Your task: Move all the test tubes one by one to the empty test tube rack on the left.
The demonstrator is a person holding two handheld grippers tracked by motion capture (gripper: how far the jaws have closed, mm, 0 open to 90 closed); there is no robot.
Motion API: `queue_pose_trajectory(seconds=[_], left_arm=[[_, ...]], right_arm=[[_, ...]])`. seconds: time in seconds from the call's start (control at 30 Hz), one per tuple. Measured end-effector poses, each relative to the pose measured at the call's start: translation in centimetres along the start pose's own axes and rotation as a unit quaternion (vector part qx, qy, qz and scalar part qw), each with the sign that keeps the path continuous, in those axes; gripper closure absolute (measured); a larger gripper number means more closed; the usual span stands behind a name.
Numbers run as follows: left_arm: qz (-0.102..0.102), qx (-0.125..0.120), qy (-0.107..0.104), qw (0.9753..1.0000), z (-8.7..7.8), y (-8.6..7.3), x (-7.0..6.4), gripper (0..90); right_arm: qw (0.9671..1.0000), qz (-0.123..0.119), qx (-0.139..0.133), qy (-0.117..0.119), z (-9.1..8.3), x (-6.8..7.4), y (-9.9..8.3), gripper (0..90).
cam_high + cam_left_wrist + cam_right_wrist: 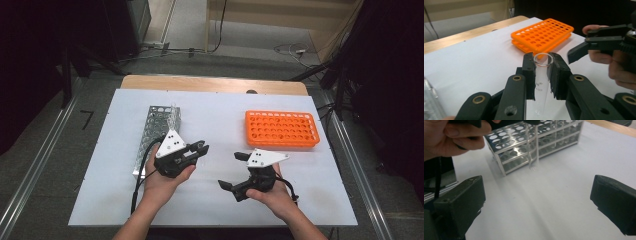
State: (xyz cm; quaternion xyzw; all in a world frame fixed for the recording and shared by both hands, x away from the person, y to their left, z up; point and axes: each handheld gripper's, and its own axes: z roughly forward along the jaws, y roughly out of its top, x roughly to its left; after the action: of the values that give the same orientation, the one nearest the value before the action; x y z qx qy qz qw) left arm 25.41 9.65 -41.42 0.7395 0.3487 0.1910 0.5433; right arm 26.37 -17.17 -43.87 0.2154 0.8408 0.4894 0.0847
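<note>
The left gripper [541, 72] sits at the bottom centre of the left gripper view with its two black jaws drawn in narrow on a clear glass test tube [541, 82], one pad pressed to each side just under the tube's open rim. The tube stands nearly upright between the pads, its round mouth rising above them at mid-frame and its closed end hanging free near the bottom edge; it looks empty, with faint printed graduation marks, one reading 100, on the glass below the pads. In the high view the same gripper [202, 148] lies left of centre in the person's left hand [162, 182], above the white sheet that covers the table [210, 84]. The right gripper [235, 171] is just right of centre in that view, held in the right hand [275, 196], with its jaws spread wide and nothing between them; in the right gripper view the two pads stand far apart at the lower left and lower right corners over bare white sheet. A metal test tube rack [150, 137] lies in the left middle of the high view, just beside the left gripper, and an orange test tube rack [281, 129] sits in the upper right part of the sheet.
</note>
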Motion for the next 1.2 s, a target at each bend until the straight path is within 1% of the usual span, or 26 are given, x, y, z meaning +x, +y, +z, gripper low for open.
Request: queue_pose_trajectory(seconds=[0.23,0.3,0.37,0.4,0.47,0.53,0.63,0.7,0.8,0.83,0.97,1.13,1.2], left_arm=[[-0.007,-0.010,0.018,0.9998,-1.0,0.4,1.4,76.4],[-0.007,-0.014,0.023,0.9996,-1.3,0.5,1.8,76.5],[-0.006,-0.013,0.032,0.9994,-1.4,0.6,2.2,76.4],[-0.007,-0.014,0.036,0.9992,-1.5,0.7,2.5,76.5],[-0.011,-0.016,0.042,0.9989,-1.7,0.7,3.0,76.5],[-0.014,-0.017,0.047,0.9987,-1.9,0.8,3.5,76.5],[-0.023,-0.022,0.053,0.9981,-2.3,1.0,4.1,76.4],[-0.024,-0.023,0.060,0.9976,-2.6,1.2,4.6,76.4],[-0.029,-0.026,0.071,0.9967,-3.0,1.4,5.3,76.4],[-0.030,-0.027,0.074,0.9965,-3.1,1.4,5.6,76.5],[-0.036,-0.029,0.087,0.9951,-3.3,1.4,6.6,76.5],[-0.044,-0.029,0.108,0.9928,-3.2,1.3,7.9,76.5],[-0.049,-0.029,0.114,0.9918,-3.0,1.2,8.4,76.5]], right_arm=[[0.9998,0.014,-0.004,-0.017,-1.1,-1.3,-0.8,0.0],[0.9995,0.021,-0.005,-0.024,-1.4,-1.6,-0.9,0.0],[0.9989,0.028,-0.008,-0.037,-1.8,-1.9,-1.1,0.0],[0.9988,0.029,-0.008,-0.039,-2.0,-2.1,-1.3,0.0],[0.9983,0.033,-0.007,-0.046,-2.4,-2.4,-1.5,0.0],[0.9980,0.032,-0.008,-0.055,-2.9,-2.8,-1.8,0.0],[0.9974,0.036,-0.013,-0.062,-3.7,-3.2,-2.3,0.0],[0.9969,0.036,-0.016,-0.068,-4.4,-3.6,-2.6,0.0],[0.9953,0.041,-0.019,-0.085,-5.3,-4.0,-3.3,0.0],[0.9953,0.042,-0.020,-0.085,-5.6,-4.1,-3.5,0.0],[0.9936,0.045,-0.015,-0.103,-6.6,-4.4,-4.7,0.0],[0.9908,0.053,-0.015,-0.123,-8.0,-4.7,-5.9,0.0],[0.9904,0.059,-0.018,-0.124,-8.5,-4.9,-6.3,0.0]])
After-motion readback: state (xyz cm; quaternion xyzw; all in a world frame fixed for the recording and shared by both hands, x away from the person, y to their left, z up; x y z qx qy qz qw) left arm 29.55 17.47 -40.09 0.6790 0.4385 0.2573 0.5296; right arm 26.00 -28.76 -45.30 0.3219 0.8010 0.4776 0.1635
